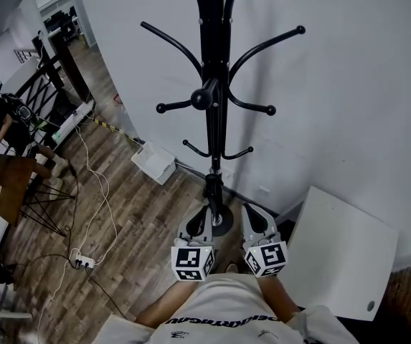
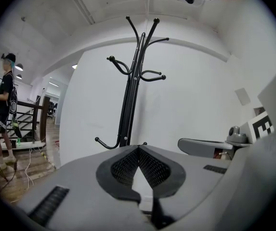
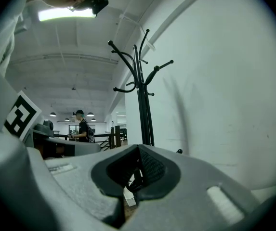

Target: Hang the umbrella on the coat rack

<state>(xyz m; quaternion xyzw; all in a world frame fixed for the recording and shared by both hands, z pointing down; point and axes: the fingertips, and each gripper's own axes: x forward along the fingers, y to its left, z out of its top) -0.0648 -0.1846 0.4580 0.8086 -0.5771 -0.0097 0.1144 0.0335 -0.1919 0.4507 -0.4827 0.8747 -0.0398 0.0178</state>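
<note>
White wall point(image 1: 348, 84) fills the background, with wood floor point(image 1: 140, 213) running away to the left. At the wall's foot lies a white box point(image 1: 155, 163). Loose cables point(image 1: 105, 192) trail across the boards to a power strip point(image 1: 83, 261). A white panel point(image 1: 341, 256) sits low on the right, close to the wall.

The black rack point(image 1: 214, 84) stands upright against the wall, straight ahead of both grippers, its curved hooks spreading at several heights. Every hook that shows is bare. Below the lowest hooks, a thicker dark piece sits on the pole, just above the round foot. Whether that piece is the umbrella cannot be told, and no view shows the umbrella for sure.

The left gripper point(image 1: 199, 219) and right gripper point(image 1: 257, 221) are side by side near the rack's foot, each pointing toward the wall, with marker cubes point(image 1: 193, 262) nearest the person.

In the left gripper view the jaws are together, tips touching, with only wall seen through the slot behind them. In the right gripper view the jaws also meet at the tips. A dark shape and a white scrap show through the slot lower down, too small to name.

A person point(image 2: 5, 105) stands far off by a railing.
</note>
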